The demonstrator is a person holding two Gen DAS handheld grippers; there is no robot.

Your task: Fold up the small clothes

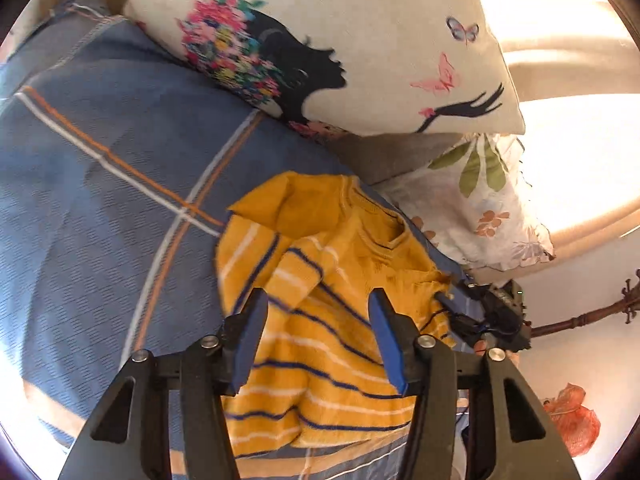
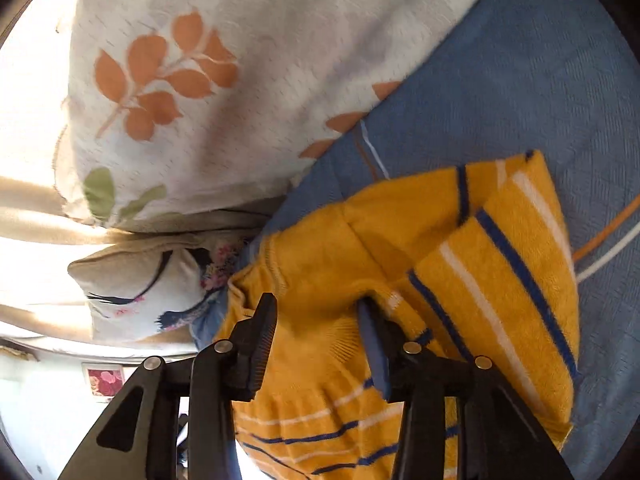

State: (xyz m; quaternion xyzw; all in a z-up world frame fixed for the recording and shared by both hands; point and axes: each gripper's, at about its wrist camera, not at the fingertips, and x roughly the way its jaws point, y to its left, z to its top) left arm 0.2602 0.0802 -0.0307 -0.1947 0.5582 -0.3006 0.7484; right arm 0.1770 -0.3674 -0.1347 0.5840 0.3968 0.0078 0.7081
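Observation:
A small yellow sweater (image 1: 320, 320) with blue and white stripes lies on a blue checked bedspread (image 1: 100, 200), one sleeve folded across its chest. My left gripper (image 1: 318, 300) is open just above its middle, jaws wide apart with nothing between them. The right gripper shows in the left wrist view (image 1: 460, 312) at the sweater's right edge. In the right wrist view the right gripper (image 2: 316, 308) is open over the sweater (image 2: 400, 280); its right finger (image 2: 372, 344) is pushed against a fold of the knit near a ribbed cuff.
A cushion printed with a woman's silhouette (image 1: 320, 40) and a leaf-print pillow (image 1: 480, 200) lie just behind the sweater. The pillow (image 2: 200, 80) looms close over the right gripper. The bed's edge and an orange bag (image 1: 572, 420) are at right.

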